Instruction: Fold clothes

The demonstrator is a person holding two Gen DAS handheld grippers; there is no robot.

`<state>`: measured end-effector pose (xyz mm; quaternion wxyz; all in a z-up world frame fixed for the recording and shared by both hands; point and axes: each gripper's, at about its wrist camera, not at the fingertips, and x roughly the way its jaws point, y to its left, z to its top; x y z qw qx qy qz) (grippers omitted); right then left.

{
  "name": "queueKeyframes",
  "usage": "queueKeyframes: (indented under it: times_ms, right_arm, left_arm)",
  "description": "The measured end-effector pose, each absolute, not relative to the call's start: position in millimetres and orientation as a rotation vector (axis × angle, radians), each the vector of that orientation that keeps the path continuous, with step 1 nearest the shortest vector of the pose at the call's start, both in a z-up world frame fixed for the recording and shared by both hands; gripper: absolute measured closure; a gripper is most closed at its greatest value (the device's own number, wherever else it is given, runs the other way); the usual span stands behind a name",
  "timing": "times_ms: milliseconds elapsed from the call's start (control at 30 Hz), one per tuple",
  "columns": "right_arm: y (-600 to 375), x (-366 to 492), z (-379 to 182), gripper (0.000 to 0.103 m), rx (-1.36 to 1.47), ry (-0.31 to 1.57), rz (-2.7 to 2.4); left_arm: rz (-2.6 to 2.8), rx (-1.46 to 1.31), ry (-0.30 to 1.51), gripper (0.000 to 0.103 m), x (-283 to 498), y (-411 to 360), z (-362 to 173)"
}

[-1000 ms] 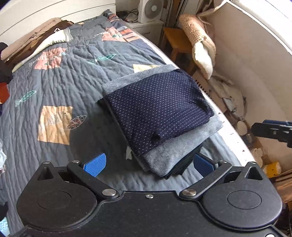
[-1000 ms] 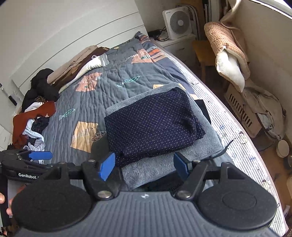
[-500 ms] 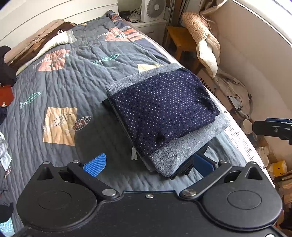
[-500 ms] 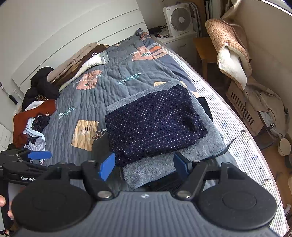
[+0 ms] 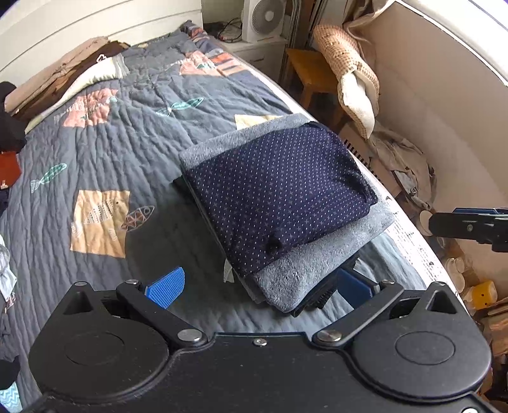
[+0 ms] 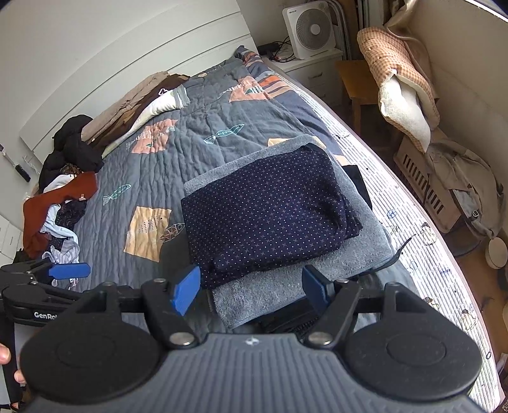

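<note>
A folded navy dotted garment (image 5: 279, 197) (image 6: 266, 213) lies on top of a folded grey fleece piece (image 5: 304, 273) (image 6: 285, 292), over darker folded items, near the right edge of the bed. My left gripper (image 5: 258, 287) is open and empty, just short of the stack's near corner. My right gripper (image 6: 250, 286) is open and empty, just in front of the stack. The right gripper's finger (image 5: 470, 222) shows at the right of the left wrist view. The left gripper's finger (image 6: 68, 271) shows at the left of the right wrist view.
A grey quilt with fish patches (image 5: 104, 152) covers the bed. A heap of unfolded clothes (image 6: 60, 203) lies at the far left. Folded beige and brown items (image 6: 139, 95) sit by the headboard. A fan (image 6: 309, 28), wooden stool (image 6: 358, 79) and draped chair (image 6: 403, 79) stand on the right.
Both cameras have drawn back and risen slightly. The stack now sits a little farther off. Both grippers stay open. The clothes have not moved.
</note>
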<state>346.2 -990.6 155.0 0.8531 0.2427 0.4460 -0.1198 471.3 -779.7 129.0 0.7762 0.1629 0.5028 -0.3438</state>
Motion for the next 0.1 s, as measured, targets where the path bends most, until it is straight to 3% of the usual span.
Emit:
queueKeyframes:
  times_ms: [100]
  right_arm:
    - [-990.4,346.9,154.5,0.033,0.510,0.941,-0.246]
  left_arm:
    - [-0.751,0.326,1.074,0.000,471.5,-779.0,131.3]
